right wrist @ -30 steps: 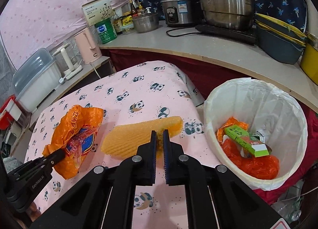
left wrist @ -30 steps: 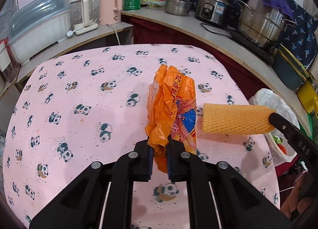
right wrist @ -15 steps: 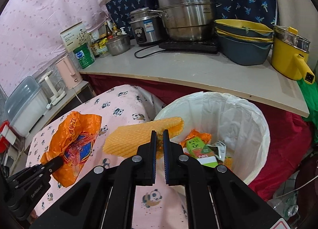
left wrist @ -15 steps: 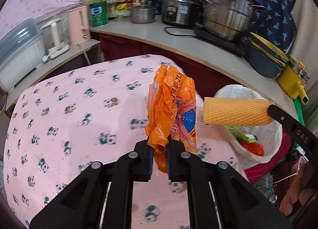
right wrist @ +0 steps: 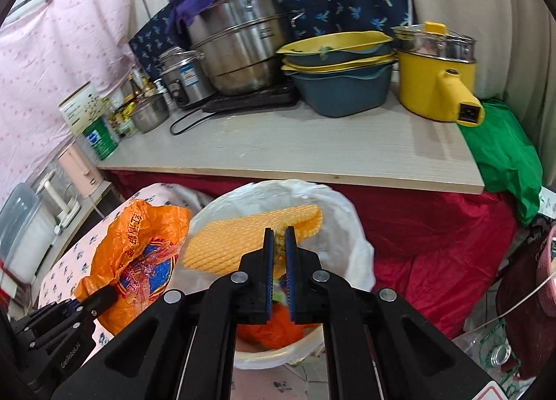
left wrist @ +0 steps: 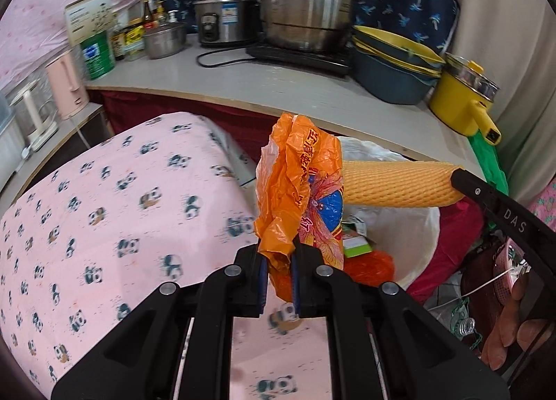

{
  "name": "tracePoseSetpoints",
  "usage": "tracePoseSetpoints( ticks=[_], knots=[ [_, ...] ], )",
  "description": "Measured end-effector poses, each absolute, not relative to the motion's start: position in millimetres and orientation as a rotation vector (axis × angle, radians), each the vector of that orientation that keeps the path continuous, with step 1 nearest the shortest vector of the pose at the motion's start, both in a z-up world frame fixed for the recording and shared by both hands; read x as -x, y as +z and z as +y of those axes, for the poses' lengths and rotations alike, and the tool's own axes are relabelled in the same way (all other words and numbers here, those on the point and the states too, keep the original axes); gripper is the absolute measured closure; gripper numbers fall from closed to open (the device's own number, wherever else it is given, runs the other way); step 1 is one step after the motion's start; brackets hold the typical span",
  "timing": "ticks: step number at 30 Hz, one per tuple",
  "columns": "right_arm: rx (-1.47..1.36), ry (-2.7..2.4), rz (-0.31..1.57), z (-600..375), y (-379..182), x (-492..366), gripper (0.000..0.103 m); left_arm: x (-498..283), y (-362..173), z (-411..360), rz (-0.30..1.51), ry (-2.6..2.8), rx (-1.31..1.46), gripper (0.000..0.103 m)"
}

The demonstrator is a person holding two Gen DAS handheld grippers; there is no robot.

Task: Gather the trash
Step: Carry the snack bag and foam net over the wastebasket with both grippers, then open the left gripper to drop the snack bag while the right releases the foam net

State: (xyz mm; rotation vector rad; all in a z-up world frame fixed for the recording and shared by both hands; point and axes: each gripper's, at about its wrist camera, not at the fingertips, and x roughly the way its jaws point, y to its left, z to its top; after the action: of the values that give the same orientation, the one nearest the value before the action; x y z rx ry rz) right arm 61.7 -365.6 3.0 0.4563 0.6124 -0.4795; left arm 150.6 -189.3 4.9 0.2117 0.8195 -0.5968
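Right wrist view shows your right gripper (right wrist: 279,243) pinching the yellow foam net (right wrist: 243,240) above the white-lined bin (right wrist: 347,226). Your left gripper (left wrist: 278,261) clamps the orange wrapper (left wrist: 295,191) at the table (left wrist: 104,209) edge beside it

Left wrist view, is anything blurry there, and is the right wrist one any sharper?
Left wrist view: the panda tablecloth is motion-smeared, while the orange bag stays crisp. Right wrist view: mostly sharp, with fisheye bending the counter.

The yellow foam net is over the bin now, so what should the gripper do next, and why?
Probably open the right gripper and drop it: the yellow foam net hangs above the white-lined bin, clamped between shut fingers.
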Motion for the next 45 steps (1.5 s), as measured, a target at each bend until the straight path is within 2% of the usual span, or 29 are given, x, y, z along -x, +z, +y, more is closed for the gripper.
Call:
tracePoseSetpoints(
  ticks=[14, 18, 22, 39, 43, 45],
  knots=[
    [-0.512, -0.56, 0.605, -410.4, -9.8, -39.4, 0.096, -154.1, -11.7, -229.8, 0.87, -0.646, -0.225, 0.089],
    [-0.513, -0.557, 0.606, -411.0, -10.9, -41.1, 0.096, -155.7, -11.6, -227.3, 0.86, -0.627, -0.223, 0.072],
    [-0.51, -0.544, 0.61, -409.8, -11.5, -46.1, 0.096, -158.7, -10.1, -223.2, 0.857, -0.616, -0.215, 0.068],
    [-0.448, -0.454, 0.657, -376.9, -11.7, -92.6, 0.095, -169.6, -12.1, -200.0, 0.856, -0.556, -0.194, 0.067],
    [-0.432, -0.439, 0.673, -371.1, -13.1, -99.4, 0.092, -170.4, -11.8, -195.0, 0.853, -0.544, -0.189, 0.067],
    [-0.426, -0.434, 0.676, -368.8, -12.7, -100.9, 0.091, -171.2, -11.3, -192.3, 0.854, -0.537, -0.183, 0.065]
  ],
)
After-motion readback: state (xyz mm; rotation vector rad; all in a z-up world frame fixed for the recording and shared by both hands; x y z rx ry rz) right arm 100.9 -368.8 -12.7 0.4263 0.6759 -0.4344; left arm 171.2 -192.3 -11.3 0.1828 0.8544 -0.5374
